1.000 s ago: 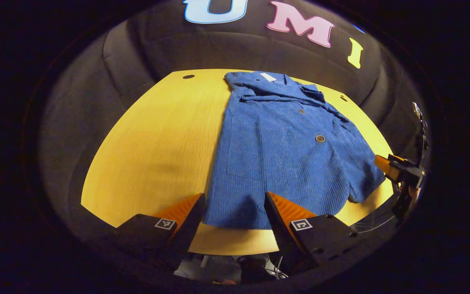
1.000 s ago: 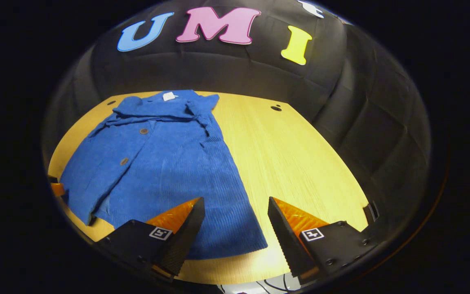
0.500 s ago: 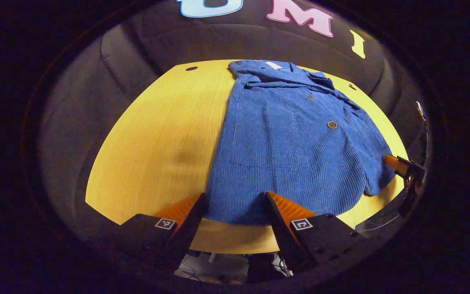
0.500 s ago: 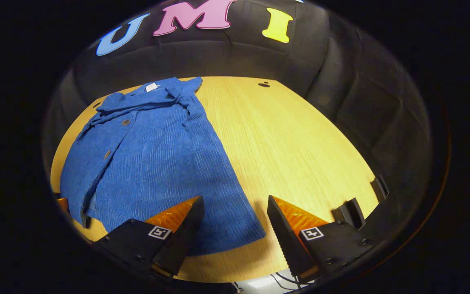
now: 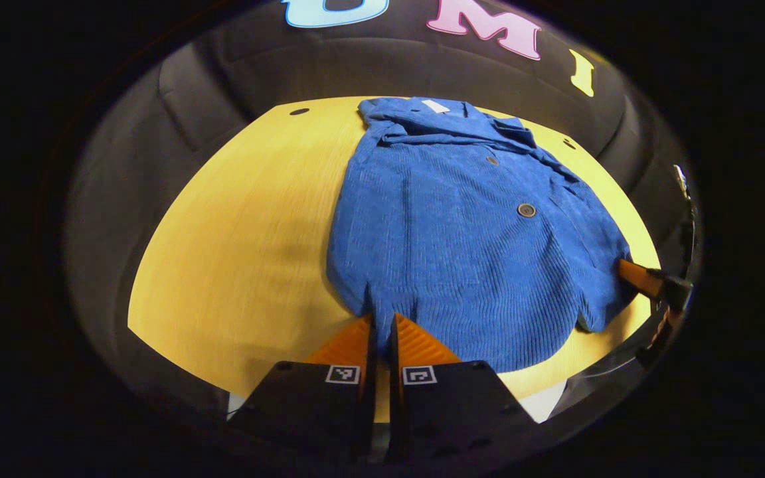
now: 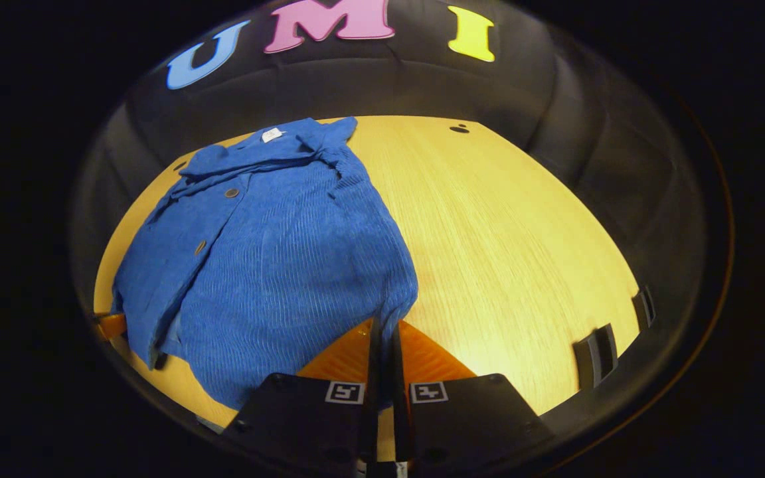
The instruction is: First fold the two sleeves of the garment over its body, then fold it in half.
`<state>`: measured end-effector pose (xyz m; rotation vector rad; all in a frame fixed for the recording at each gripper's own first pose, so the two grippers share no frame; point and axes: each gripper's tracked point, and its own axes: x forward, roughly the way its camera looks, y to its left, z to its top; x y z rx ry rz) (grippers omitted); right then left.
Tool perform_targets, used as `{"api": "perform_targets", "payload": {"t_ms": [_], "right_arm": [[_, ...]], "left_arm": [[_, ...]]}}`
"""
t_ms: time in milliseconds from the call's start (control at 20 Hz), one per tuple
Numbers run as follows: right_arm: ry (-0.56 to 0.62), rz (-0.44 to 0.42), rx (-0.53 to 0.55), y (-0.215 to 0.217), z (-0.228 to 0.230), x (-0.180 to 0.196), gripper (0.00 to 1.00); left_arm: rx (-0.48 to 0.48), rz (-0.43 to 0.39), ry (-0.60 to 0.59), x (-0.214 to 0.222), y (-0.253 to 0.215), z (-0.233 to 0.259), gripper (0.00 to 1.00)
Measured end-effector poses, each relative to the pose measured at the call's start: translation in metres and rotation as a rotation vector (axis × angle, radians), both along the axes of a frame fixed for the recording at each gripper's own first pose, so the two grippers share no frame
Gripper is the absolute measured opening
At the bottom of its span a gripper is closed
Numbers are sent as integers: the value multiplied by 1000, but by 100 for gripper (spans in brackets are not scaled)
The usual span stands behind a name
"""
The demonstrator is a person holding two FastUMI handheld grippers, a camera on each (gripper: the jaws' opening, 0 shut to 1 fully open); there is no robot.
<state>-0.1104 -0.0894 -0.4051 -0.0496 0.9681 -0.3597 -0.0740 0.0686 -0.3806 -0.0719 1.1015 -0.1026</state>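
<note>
The blue corduroy jacket [image 5: 475, 226] lies across the middle and right of the yellow surface [image 5: 243, 226], collar at the top, sleeves already folded in. The left gripper [image 5: 381, 325] and right gripper [image 6: 384, 326] are each pinched closed on a bottom hem corner, low in the frame. If one pinch slips or lifts unevenly, the half-fold could skew and the sleeves spill out.
</note>
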Motion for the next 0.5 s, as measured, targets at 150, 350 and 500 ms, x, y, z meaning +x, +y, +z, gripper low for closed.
{"api": "perform_targets", "payload": {"t_ms": [150, 350, 500], "right_arm": [[3, 88, 9, 5, -3, 1, 4], [-16, 47, 105, 5, -3, 2, 1], [-34, 32, 91, -3, 9, 10, 1]], "left_arm": [[-83, -54, -22, 4, -20, 2, 2], [-143, -32, -26, 9, -24, 3, 0], [-142, -27, -29, 11, -19, 6, 0]]}}
